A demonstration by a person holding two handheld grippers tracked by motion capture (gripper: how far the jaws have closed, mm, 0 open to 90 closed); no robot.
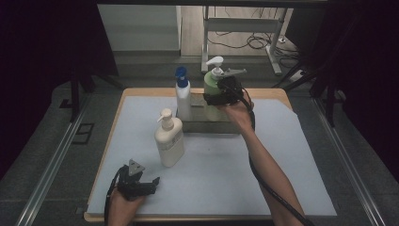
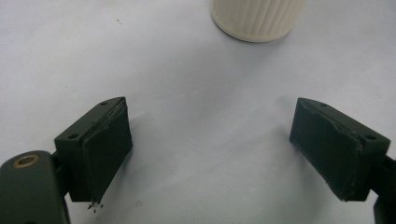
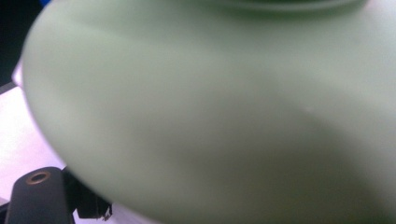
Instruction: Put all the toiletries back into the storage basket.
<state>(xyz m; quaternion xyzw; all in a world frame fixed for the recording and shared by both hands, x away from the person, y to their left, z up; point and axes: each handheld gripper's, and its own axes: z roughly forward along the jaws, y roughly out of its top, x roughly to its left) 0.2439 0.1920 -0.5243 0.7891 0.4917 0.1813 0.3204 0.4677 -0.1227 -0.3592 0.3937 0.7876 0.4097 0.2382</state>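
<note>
high view: the right gripper point(image 1: 212, 98) is at the side of a green pump bottle point(image 1: 211, 87), which stands upright in a shallow grey tray point(image 1: 207, 126) at the far middle of the table point(image 1: 117, 141). the person's right forearm point(image 1: 263, 165) reaches in from the lower right. a white bottle with a blue cap point(image 1: 183, 96) stands just beside the green one, to its left, in the same tray. a cream pump bottle point(image 1: 169, 139) stands upright on the light sheet in front of the tray's left end, apart from it.

the left gripper point(image 1: 151, 183) rests low on the table near the front left edge, well apart from the tray, with the cream bottle beyond it.

left gripper view: the two black jaws stand wide apart over bare sheet, holding nothing; the ribbed base of the cream pump bottle point(image 2: 257, 18) sits ahead, between and beyond them.

right gripper view: the green pump bottle point(image 3: 224, 121) is pressed close, blurred; one jaw shows at the lower left against its wall. whether the jaws actually clamp it cannot be told.
</note>
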